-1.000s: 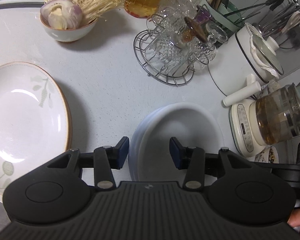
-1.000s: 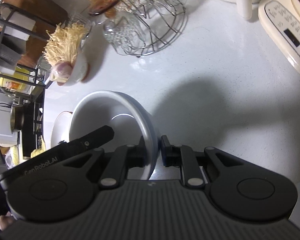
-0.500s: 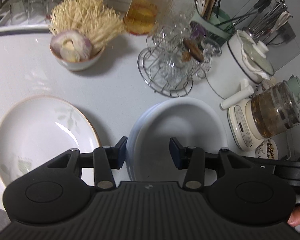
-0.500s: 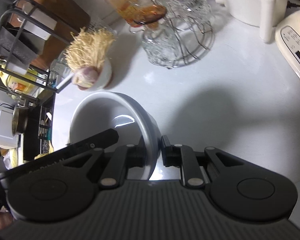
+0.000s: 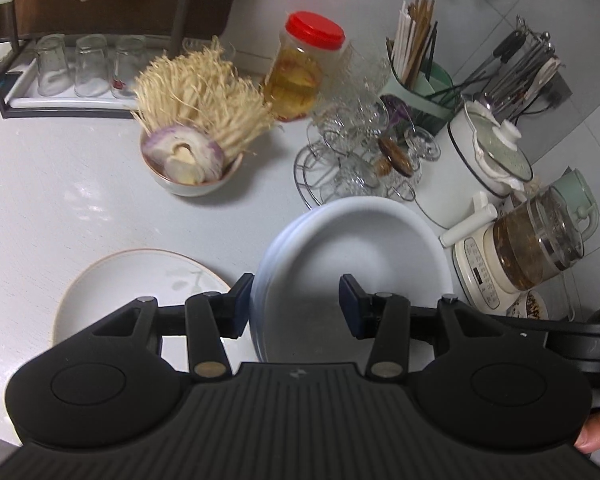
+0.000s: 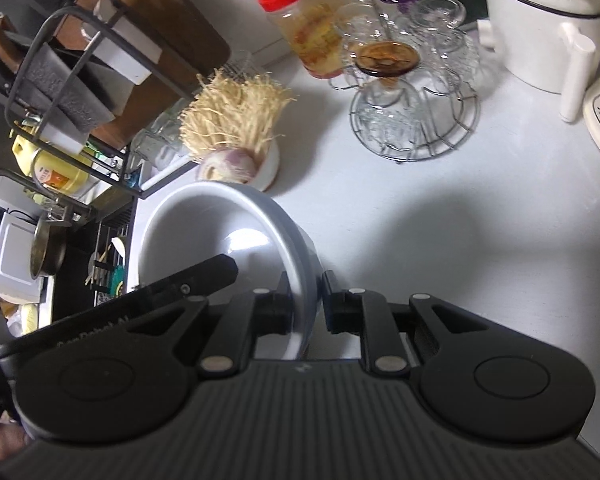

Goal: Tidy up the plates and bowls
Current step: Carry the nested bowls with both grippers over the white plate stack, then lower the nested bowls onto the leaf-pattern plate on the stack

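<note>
The white counter point(image 5: 80, 208) carries a wide plate with a brown rim point(image 5: 140, 280) at its near left. Right of that plate, a stack of white bowls point(image 5: 364, 248) hangs above the counter, held from two sides. The left gripper point(image 5: 296, 304) straddles the stack's near edge, one finger outside the rim and one inside, pressing on it. The right gripper point(image 6: 305, 300) is clamped on the stack's thin rim point(image 6: 300, 280). Behind stand a wire rack of glasses point(image 5: 356, 168), a red-lidded jar point(image 5: 300, 72) and a small bowl of onion point(image 5: 188, 160).
</note>
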Demonstrator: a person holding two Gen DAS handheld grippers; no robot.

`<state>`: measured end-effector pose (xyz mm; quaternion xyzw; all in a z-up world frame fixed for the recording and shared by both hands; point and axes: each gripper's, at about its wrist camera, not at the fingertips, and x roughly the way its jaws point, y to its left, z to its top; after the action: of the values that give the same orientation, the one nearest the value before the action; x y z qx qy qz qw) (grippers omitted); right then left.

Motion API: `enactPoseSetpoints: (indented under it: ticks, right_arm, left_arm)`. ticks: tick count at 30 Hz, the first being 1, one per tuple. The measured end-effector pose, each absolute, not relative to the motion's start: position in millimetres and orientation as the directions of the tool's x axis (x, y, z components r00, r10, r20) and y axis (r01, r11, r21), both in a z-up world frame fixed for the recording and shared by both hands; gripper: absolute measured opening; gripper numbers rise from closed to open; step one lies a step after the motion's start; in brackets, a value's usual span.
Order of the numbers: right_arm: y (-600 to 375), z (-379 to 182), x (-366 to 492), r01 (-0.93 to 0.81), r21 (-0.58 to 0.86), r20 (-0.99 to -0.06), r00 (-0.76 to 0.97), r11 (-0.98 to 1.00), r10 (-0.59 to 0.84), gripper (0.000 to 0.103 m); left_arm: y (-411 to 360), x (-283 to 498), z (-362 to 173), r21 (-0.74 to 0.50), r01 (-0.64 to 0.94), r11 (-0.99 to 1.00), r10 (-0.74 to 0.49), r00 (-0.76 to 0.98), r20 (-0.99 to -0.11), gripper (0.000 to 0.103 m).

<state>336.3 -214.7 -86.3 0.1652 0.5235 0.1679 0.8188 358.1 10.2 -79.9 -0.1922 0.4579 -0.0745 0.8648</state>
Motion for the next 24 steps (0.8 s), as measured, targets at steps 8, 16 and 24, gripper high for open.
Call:
enactPoseSetpoints:
  ticks: [8,16,24]
  right_arm:
    - [-182.7,-87.1,331.4,-0.120,0.449,-0.797,0.394,0.885,0.458,0.018]
    - [-151.7,-98.3,331.1,-0.129,0.439,-0.817,0.355,0.889,0.455,0.019]
    - [-135.6,-121.6,332.3,-0.126,0.424,-0.843,0.306,0.897,0.442,0.019]
  left_arm:
    - [42.0,347.1,-81.1,-0.388,-0.058,0.920,-0.283,0.586,-0.759,0.051]
    - [70.4,341.9,-98.7,-0.397,-0.105,0.912,-0.274,0.566,-0.777,0.051]
    - [87.2,338.3,-127.0,-0.414,-0.137,0.900,-0.284,0.536,-0.795,0.051]
